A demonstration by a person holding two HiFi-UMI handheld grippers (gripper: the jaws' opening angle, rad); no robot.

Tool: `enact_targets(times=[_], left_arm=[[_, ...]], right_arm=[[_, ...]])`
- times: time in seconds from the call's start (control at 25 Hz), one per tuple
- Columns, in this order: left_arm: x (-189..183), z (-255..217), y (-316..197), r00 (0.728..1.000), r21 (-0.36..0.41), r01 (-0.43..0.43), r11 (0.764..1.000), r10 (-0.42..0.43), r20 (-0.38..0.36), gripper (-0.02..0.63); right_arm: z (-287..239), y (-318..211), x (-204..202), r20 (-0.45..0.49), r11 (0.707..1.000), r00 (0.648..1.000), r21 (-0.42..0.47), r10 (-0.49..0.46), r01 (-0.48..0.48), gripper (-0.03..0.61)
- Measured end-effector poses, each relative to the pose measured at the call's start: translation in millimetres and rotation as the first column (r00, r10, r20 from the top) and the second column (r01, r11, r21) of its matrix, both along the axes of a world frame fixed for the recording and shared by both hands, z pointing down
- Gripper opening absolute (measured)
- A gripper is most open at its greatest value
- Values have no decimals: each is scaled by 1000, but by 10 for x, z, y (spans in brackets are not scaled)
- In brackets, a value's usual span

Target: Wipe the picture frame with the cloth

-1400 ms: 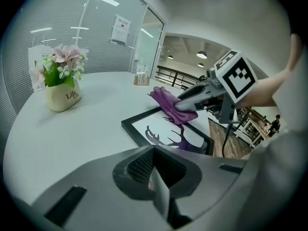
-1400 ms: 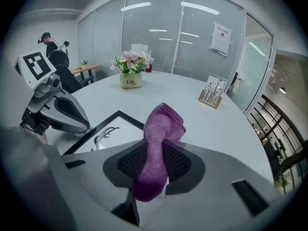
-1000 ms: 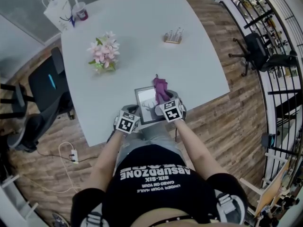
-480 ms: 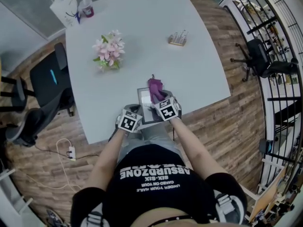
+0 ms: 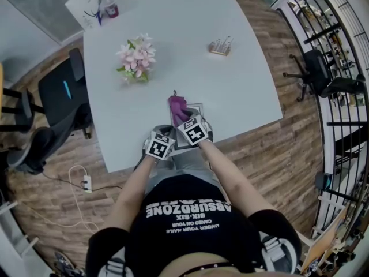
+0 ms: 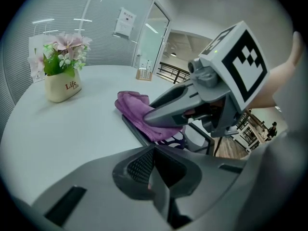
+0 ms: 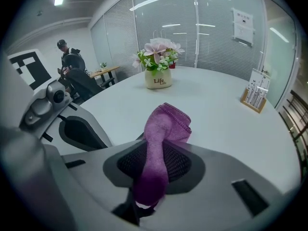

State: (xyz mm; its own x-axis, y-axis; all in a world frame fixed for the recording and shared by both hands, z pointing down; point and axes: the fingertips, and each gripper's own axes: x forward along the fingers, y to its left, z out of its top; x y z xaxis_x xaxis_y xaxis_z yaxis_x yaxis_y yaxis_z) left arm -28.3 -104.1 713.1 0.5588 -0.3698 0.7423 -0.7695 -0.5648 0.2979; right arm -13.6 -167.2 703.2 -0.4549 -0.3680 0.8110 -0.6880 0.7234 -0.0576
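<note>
The picture frame (image 5: 198, 108) lies flat near the front edge of the white table (image 5: 242, 68); in the left gripper view its dark edge (image 6: 137, 131) runs in toward my jaws. My left gripper (image 5: 172, 137) is shut at the frame's near left corner and seems to pinch its edge. My right gripper (image 5: 182, 117) is shut on the purple cloth (image 5: 177, 105), which hangs out past the jaws (image 7: 164, 126) and rests on the frame's left part (image 6: 137, 110). The cloth and both grippers hide most of the frame.
A pot of pink flowers (image 5: 137, 56) stands at the table's middle left and a small card holder (image 5: 221, 46) at the back right. A white paper bag (image 5: 82, 7) and a cup (image 5: 109, 7) sit at the far corner. Office chairs (image 5: 60, 97) stand left of the table.
My right gripper has dragged the cloth leftward across the frame, from its right side to its left. The left gripper stays at the frame's near corner.
</note>
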Motion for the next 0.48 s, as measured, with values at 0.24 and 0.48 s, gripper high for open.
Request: enact_targets(times=[0.24,0.48], left_arm=[[9,13,7,1000,1,2,1000,-2,15,15],[3,8,7,1000,-2,11,1000,-11,13,15]], right_arm=[[5,23,-28,1,1000,1000,1,-26,26,114],[-6,116,-14,23,999,999,-4,-34,34,114]])
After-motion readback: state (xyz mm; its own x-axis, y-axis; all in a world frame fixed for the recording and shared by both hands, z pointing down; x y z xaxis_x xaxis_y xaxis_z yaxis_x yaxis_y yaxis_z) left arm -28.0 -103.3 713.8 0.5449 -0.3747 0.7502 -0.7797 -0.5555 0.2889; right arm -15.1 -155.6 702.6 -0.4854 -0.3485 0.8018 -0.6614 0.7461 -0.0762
